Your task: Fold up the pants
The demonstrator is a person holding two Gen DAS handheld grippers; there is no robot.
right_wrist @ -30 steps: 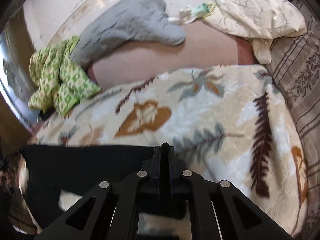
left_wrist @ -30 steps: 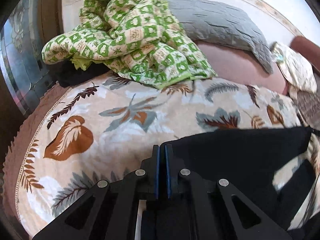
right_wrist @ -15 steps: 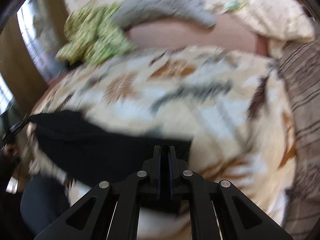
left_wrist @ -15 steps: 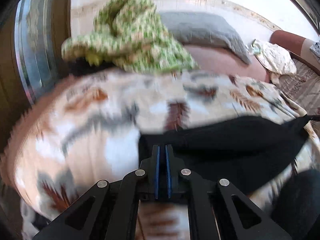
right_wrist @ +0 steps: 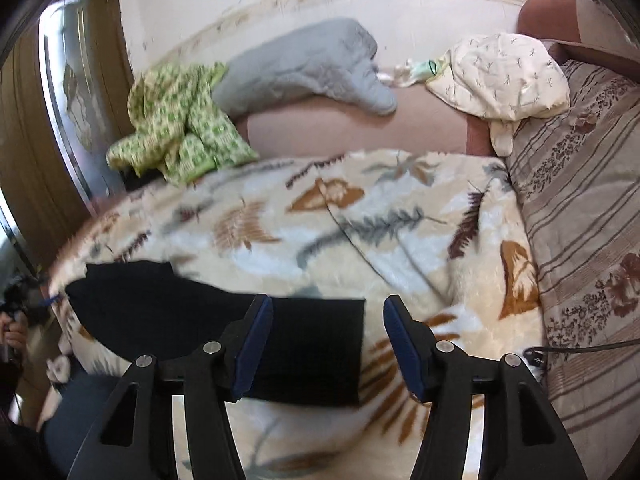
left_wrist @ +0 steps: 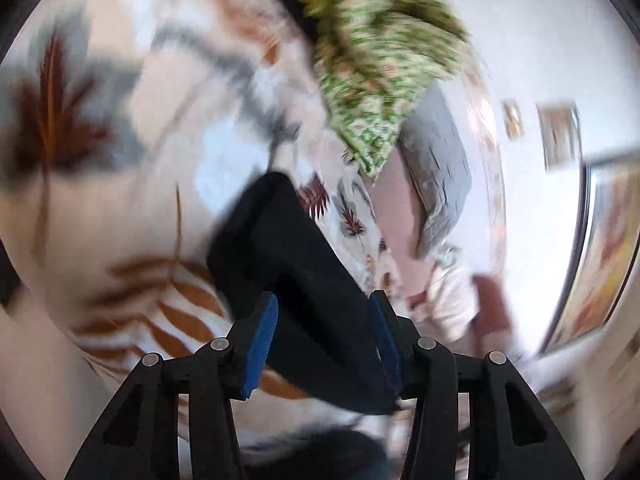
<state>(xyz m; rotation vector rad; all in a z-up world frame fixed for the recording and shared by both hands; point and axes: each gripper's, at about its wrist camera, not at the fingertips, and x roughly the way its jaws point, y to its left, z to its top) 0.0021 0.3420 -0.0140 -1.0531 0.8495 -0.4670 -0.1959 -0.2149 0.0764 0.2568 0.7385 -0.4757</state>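
The black pants [right_wrist: 224,320] lie flat on the leaf-patterned blanket [right_wrist: 360,232] near its front edge, in a long band running left. My right gripper [right_wrist: 328,340] is open just above their right end, its blue pads either side of the cloth's corner, holding nothing. In the blurred, rolled left wrist view the pants [left_wrist: 296,264] stretch away from my left gripper [left_wrist: 324,332], which is open with the cloth lying between its pads, not pinched.
A green checked cloth [right_wrist: 180,120] and a grey pillow [right_wrist: 304,68] lie at the bed's back left. A cream pillow [right_wrist: 500,76] and a striped floral cover [right_wrist: 580,220] are on the right. A mirrored wardrobe [right_wrist: 68,100] stands left. A black cable [right_wrist: 560,350] lies at right.
Both grippers have opened and let go of the pants, which now lie on the blanket. The left gripper has rolled sharply and swung; the right has drawn back slightly.
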